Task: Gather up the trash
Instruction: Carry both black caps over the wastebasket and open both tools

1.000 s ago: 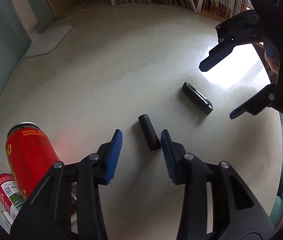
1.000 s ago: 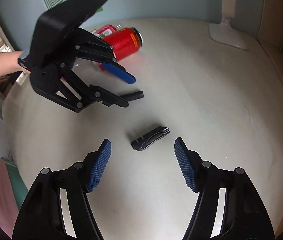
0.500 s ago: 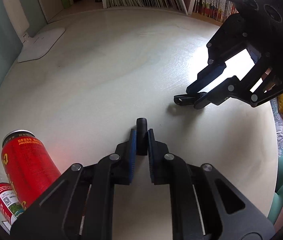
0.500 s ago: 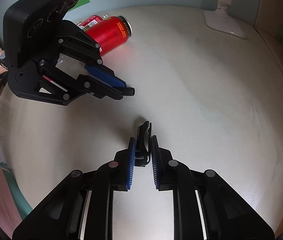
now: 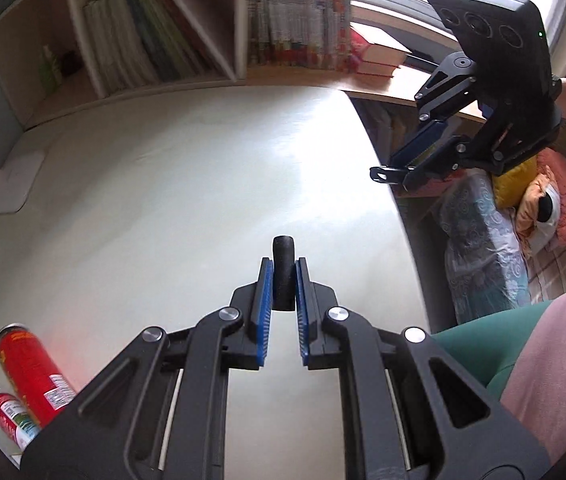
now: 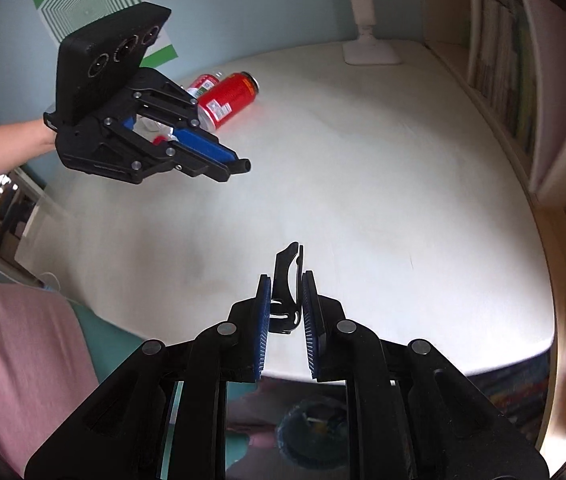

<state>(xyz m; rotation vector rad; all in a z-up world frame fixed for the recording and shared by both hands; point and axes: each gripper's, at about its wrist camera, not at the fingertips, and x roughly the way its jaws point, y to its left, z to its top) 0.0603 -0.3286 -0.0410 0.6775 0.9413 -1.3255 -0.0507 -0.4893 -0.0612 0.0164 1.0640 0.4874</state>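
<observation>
My left gripper (image 5: 283,270) is shut on a short black cylinder (image 5: 283,268) and holds it above the white round table (image 5: 163,184). My right gripper (image 6: 287,284) is shut on a flat black clip-like piece (image 6: 287,280) and holds it above the table's near edge. In the left wrist view the right gripper (image 5: 387,174) hangs past the table's right edge with the black piece in it. In the right wrist view the left gripper (image 6: 239,166) hovers over the table's left side. A bin with a bag (image 6: 315,428) shows below the right gripper.
A red can (image 5: 31,368) and a small red-labelled bottle (image 5: 9,416) stand at the table's left edge; both show in the right wrist view (image 6: 229,98). A white lamp base (image 6: 371,54) stands at the back. Bookshelves (image 5: 155,48) line the far side. Bedding (image 5: 483,248) lies to the right.
Both grippers, shut on their black pieces half a second ago, have lifted them off the table. The right gripper has moved back past the table's edge, above the bin.
</observation>
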